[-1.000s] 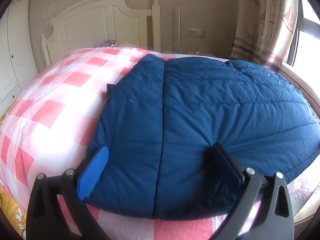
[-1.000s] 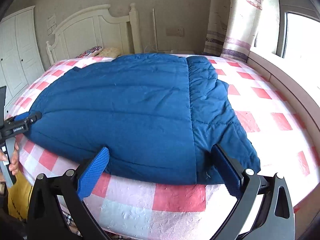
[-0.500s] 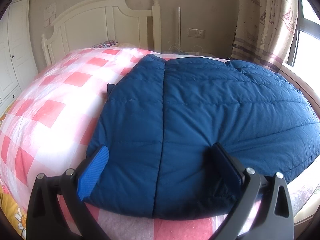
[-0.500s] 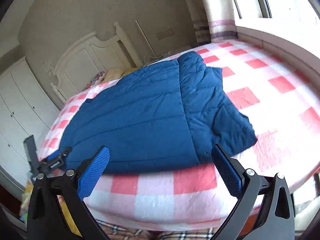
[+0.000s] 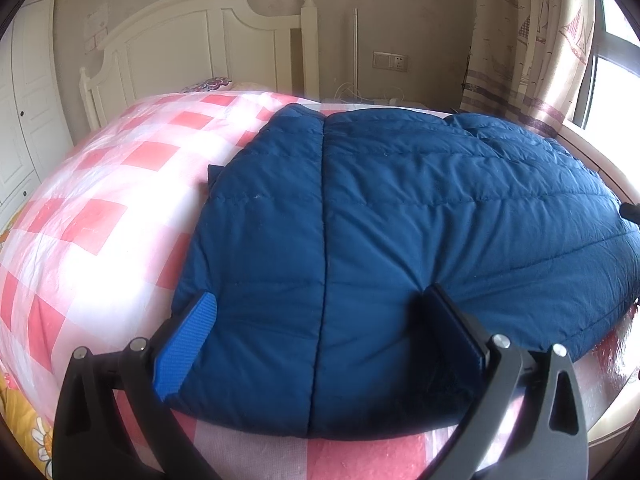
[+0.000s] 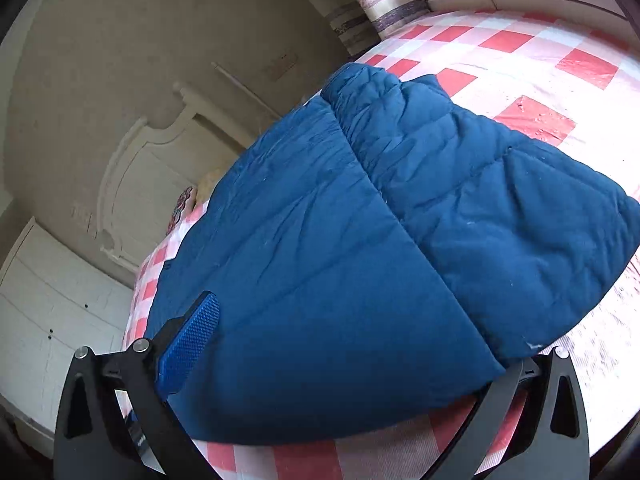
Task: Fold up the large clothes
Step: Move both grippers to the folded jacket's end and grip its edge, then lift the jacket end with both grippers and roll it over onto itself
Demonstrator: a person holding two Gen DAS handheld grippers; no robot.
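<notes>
A dark blue quilted jacket [image 5: 400, 216] lies spread on the pink-and-white checked bed [image 5: 100, 216]. My left gripper [image 5: 320, 320] is open and rests over the jacket's near edge. Its blue left pad [image 5: 186, 344] sits at the jacket's left side and the other finger presses into the fabric. In the right wrist view the jacket [image 6: 360, 264] fills the frame, tilted. My right gripper [image 6: 352, 340] is open around the near edge by the folded-over sleeve part [image 6: 500, 216]. One blue pad [image 6: 190, 344] shows; the jacket hides the other fingertip.
A white headboard [image 5: 192, 40] stands at the bed's far end, with a white wardrobe [image 5: 24, 120] on the left. A patterned curtain [image 5: 528, 40] and a window [image 5: 616, 80] are on the right. A pillow [image 5: 208, 84] lies by the headboard.
My right gripper has rolled sideways and moved in close onto the jacket's near edge, so fabric now covers its right fingertip. The left gripper has barely moved.
</notes>
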